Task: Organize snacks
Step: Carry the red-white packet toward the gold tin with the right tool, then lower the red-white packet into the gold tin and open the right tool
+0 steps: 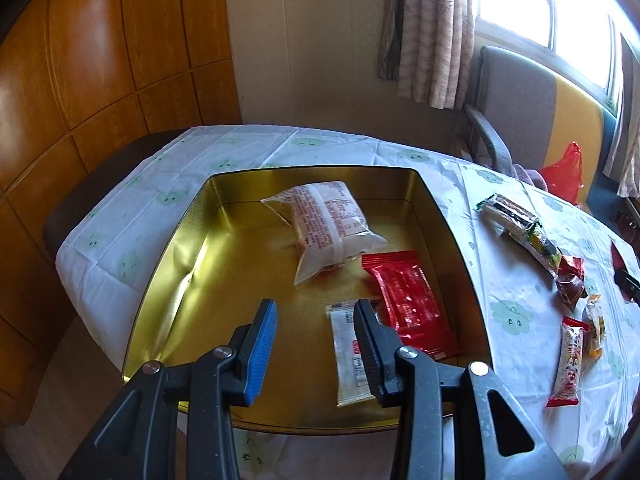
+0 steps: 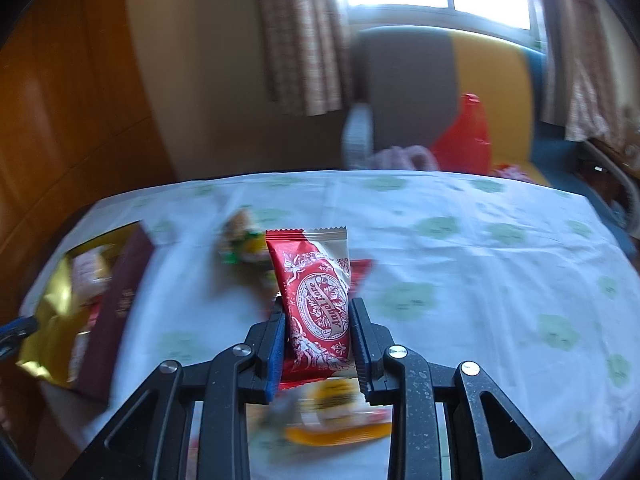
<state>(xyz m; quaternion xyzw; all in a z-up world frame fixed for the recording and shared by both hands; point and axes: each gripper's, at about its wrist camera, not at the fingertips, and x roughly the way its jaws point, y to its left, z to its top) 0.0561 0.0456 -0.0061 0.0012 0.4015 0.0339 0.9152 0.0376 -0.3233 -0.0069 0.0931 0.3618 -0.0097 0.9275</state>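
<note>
Item one, far left: the gold tin point(image 1: 192, 240) is sitting on the table point(image 1: 248, 148), already holding a pale printed pouch point(image 1: 324, 224), a red wrapper point(image 1: 408, 304) and a slim white packet point(image 1: 348, 360). Item two: the left gripper point(image 1: 316, 344) is hovering over the tin floor with jaws apart and nothing between them. Item three, right of the tin: loose snacks are lying on the cloth, among them a striped wafer bar point(image 1: 508, 210) and a small red-ended stick pack point(image 1: 568, 364). Item four: the right gripper point(image 2: 318, 344) is clenching a red and silver snack packet point(image 2: 316, 300) across its lower half, holding it upright above the table. That packet is looking light, crinkly and slippery, its filling probably crushable; a hold across the flat middle seems safest, with gentle pressure, since the sealed ends are likely to slide out.
</note>
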